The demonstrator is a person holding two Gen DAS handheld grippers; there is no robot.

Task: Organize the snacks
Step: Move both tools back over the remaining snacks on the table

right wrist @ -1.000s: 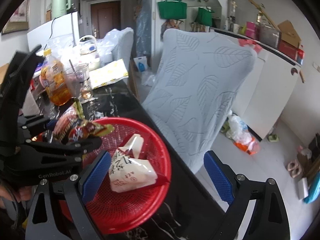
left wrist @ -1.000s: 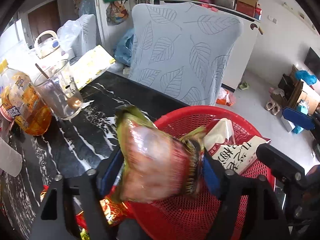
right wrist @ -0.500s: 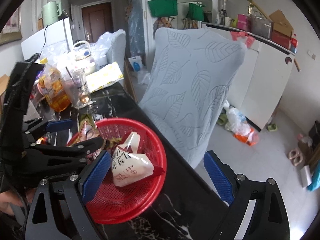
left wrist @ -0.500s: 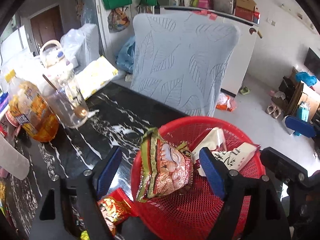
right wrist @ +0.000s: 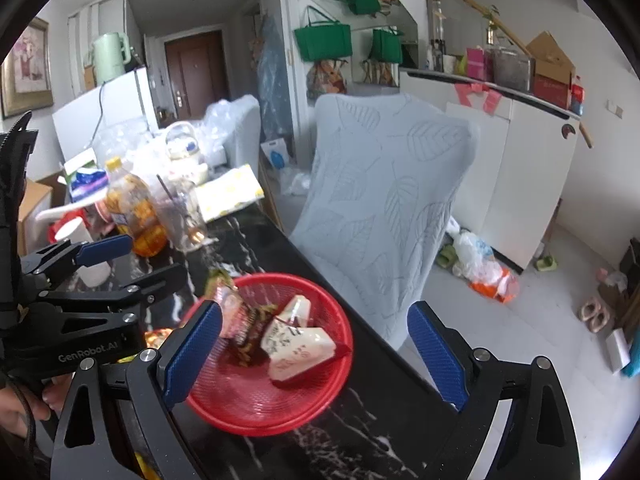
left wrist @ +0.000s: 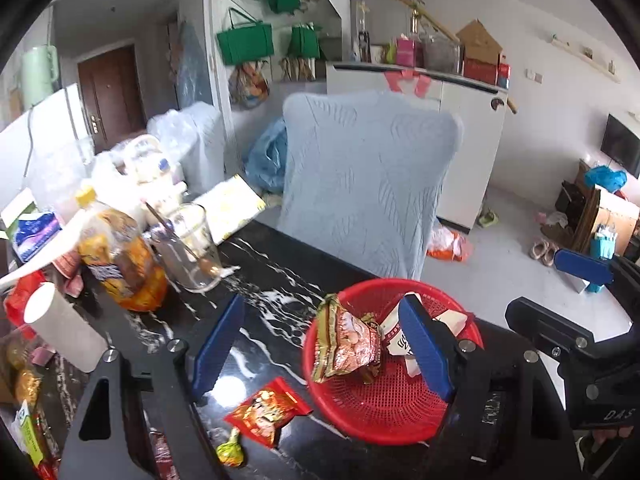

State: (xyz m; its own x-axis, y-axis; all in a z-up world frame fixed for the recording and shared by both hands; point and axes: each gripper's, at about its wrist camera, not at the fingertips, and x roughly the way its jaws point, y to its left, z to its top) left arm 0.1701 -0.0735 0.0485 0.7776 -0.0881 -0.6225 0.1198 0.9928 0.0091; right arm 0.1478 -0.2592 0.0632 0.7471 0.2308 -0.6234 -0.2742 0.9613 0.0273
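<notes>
Since a second ago the gold-and-pink snack bag (left wrist: 347,344) has left the left gripper (left wrist: 320,346): then it was clamped between the blue pads, now it is lying in the red basket (left wrist: 392,420), leaning against the basket's left rim. The left gripper is standing higher than before, and more of the table is showing under it.

Left gripper: jaws standing wide apart, nothing pressed between the pads. The snack bag and the basket's left side are showing through the gap, well below.

Right gripper (right wrist: 316,344): jaws also spread wide, pads touching nothing. It is hanging over the basket's near right side; in the left wrist view its black body is entering from the right.

In the basket: the snack bag at left, a white packet with dark lettering (right wrist: 298,344) just right of it, the two touching.

On the black marble table (left wrist: 272,300), outside the basket: a red snack packet (left wrist: 266,410) lying flat just left of the basket's near rim, and a small yellow-green wrapped piece (left wrist: 230,450) nearer still.

Far left on the table: an orange drink bottle (left wrist: 120,264) with a glass cup (left wrist: 188,252) holding a spoon just right of it. A chair with a pale leaf-pattern cover (left wrist: 364,192) is standing beyond the table's far edge.
</notes>
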